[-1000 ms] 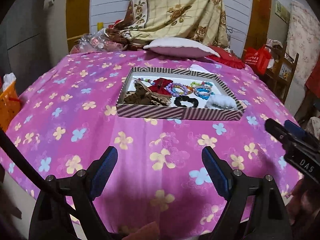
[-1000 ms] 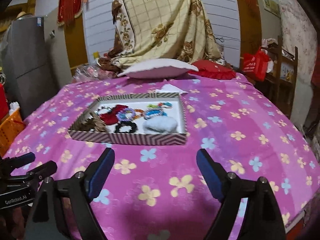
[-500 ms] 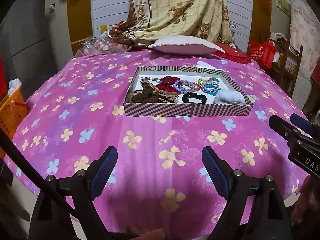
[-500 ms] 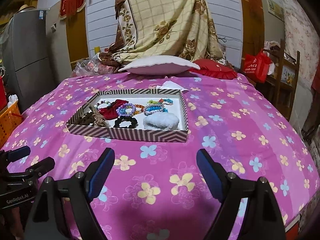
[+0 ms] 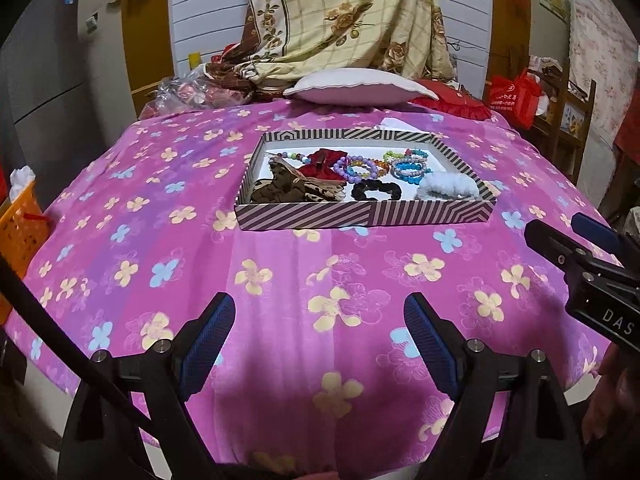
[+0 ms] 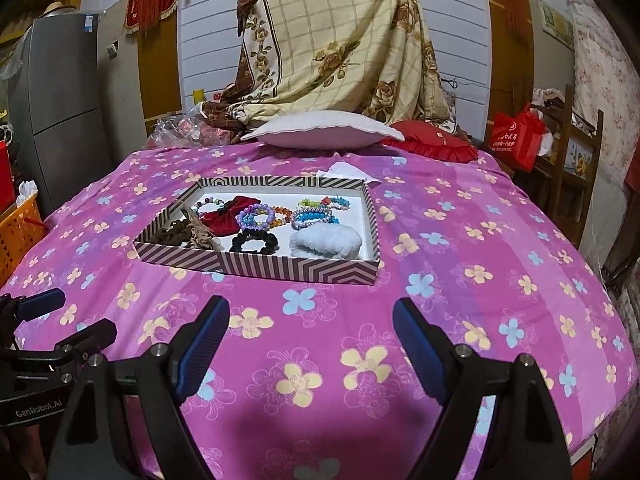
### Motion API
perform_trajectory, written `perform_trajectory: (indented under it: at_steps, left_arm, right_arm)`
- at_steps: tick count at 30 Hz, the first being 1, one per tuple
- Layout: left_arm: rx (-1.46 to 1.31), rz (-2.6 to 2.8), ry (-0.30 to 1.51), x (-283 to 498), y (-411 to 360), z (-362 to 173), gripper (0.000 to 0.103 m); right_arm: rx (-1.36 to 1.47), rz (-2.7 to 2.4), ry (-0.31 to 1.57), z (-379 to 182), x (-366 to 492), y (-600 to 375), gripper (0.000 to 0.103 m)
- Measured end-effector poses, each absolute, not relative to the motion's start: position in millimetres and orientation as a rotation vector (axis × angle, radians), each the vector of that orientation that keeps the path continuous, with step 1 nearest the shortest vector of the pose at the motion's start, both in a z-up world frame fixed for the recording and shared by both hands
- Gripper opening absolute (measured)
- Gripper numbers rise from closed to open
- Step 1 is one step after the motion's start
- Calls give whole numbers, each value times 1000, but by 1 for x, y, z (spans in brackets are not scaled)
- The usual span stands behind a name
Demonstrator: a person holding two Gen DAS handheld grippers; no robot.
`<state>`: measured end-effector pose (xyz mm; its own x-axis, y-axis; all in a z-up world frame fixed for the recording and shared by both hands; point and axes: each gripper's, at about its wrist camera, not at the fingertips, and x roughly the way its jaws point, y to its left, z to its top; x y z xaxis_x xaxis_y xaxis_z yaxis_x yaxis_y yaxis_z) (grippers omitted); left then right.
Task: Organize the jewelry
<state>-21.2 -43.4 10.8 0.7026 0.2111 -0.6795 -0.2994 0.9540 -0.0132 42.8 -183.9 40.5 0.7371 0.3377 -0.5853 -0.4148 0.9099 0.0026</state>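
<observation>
A striped shallow box sits mid-table on the pink floral cloth. Inside lie bead bracelets, a red velvet bow, a black scrunchie, a white fluffy scrunchie and brown hair pieces. My left gripper is open and empty over the table's near edge, well short of the box. My right gripper is open and empty, also short of the box; it shows at the right of the left wrist view.
A white pillow and red cushion lie at the table's far edge under a draped floral sheet. An orange basket stands left, a grey fridge behind it. A wooden shelf with a red bag stands right.
Both grippers have drawn back and lifted slightly, so the box appears farther up and the room more in view. Both stay open and empty. The box contents have not moved.
</observation>
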Motion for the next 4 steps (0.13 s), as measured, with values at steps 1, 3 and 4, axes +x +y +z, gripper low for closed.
perform_trajectory:
  at_steps: [1, 3, 4]
  left_arm:
    - [-127, 284, 735, -22, -44, 11, 65]
    - [-128, 283, 723, -23, -44, 13, 65]
    - [-128, 282, 724, -23, -44, 13, 65]
  right_arm:
    - [-132, 414, 616, 40, 43, -184, 87]
    - [-134, 417, 616, 40, 43, -184, 87]
    - [-136, 417, 616, 39, 42, -185, 87]
